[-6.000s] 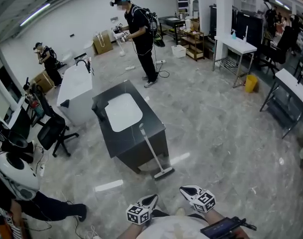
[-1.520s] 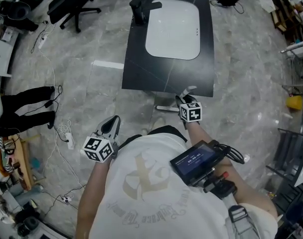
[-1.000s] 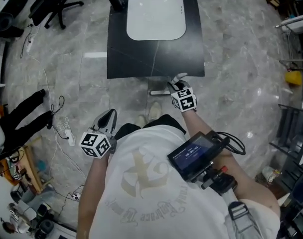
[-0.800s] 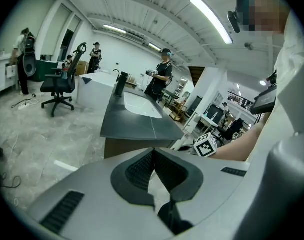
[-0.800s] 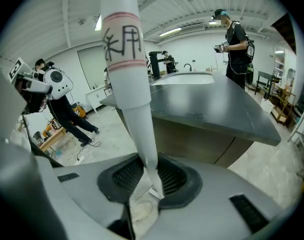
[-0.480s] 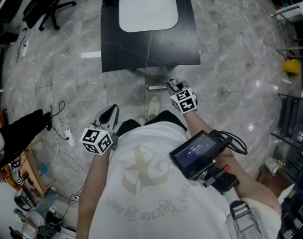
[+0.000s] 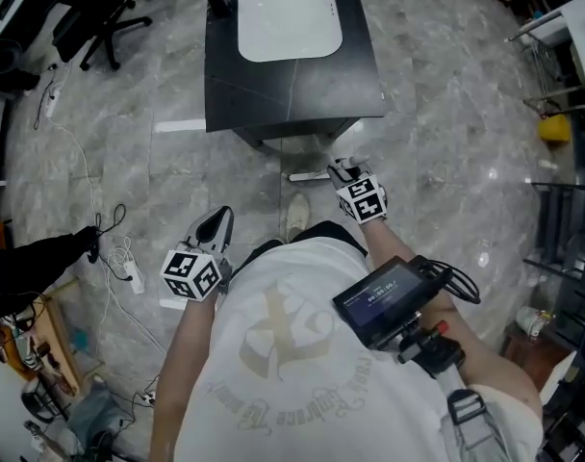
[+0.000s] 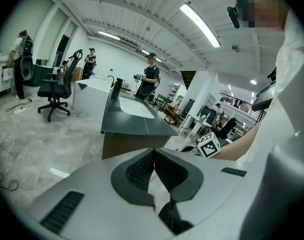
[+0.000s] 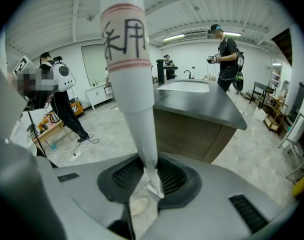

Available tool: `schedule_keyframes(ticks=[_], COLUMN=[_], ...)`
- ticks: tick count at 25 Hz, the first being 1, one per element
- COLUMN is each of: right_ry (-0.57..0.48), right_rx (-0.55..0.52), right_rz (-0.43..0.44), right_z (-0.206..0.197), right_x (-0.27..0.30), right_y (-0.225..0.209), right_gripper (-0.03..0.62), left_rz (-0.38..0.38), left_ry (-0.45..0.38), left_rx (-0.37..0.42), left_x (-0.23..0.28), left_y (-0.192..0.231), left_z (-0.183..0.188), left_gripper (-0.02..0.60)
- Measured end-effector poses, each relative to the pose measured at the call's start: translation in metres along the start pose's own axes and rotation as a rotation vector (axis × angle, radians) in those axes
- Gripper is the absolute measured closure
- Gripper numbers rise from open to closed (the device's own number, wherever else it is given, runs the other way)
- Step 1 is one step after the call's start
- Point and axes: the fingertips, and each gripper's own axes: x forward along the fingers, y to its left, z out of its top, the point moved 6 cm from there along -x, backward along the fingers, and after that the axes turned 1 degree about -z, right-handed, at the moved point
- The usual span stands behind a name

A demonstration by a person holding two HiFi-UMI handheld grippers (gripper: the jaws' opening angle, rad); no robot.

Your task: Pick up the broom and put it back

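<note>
Two jaws of my right gripper [image 9: 148,170] pinch the white handle of the broom [image 9: 134,84], with the pads pressed on either side of the shaft where it narrows. From that grip the handle rises past the camera, carrying a label [image 9: 123,39] ringed in red. Downward it runs towards the floor, where the broom's head shows as a small pale bar (whether it touches the floor I cannot tell).

From the head view I see that bar lying just left of the right gripper, close to the near edge of the dark counter [image 7: 292,99]. A pale shoe [image 7: 295,215] stands on the floor just near of it. The counter holds a white sink [image 7: 283,22] and stands on its far side from me.

My left gripper [image 8: 153,153] has its jaws pressed together with nothing between them. It is low on the left, beside the person's white shirt and well apart from the broom.

A dark device [image 7: 384,301] sits strapped on the right forearm. Farther out on the left, cables [image 7: 119,248] trail over the grey floor, and an office chair [image 7: 90,12] stands at the far left. In the right gripper view a person [image 9: 226,59] in black stands beyond the counter.
</note>
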Motion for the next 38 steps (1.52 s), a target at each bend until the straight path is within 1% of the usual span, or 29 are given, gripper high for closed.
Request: schedule_keyframes(ticks=[4, 10, 17, 26, 32, 38], right_ry=[-0.023, -0.078, -0.142, -0.221, -0.253, -0.275], right_rx=[0.014, 0.046, 0.066, 0.094, 0.096, 0.049], right_rz=[-0.026, -0.068, -0.114, -0.196, -0.239, -0.235], right_z=[-0.003, 0.003, 0.002, -0.003, -0.012, -0.011], right_x=[-0.019, -0.055, -0.100, -0.161, -0.194, -0.218], right_y=[0.007, 0.012, 0.024, 0.030, 0.040, 0.062], right_gripper=[0.497, 0.497, 0.497, 0.498, 0.497, 0.497], left_rz=[-0.009, -0.049, -0.117, -0.209, -0.266, -0.304], left_ry=[-0.011, -0.005, 0.007, 0.024, 0.033, 0.048], left_rx=[-0.004, 0.010, 0.051, 0.096, 0.130, 0.160], left_x=[-0.015, -0.030, -0.029, -0.020, -0.015, -0.015], left_y=[-0.007, -0.022, -0.039, -0.061, -0.073, -0.088], left_z=[-0.016, -0.035, -0.042, -0.053, -0.057, -0.064], left_gripper=[0.569, 0.569, 0.569, 0.569, 0.569, 0.569])
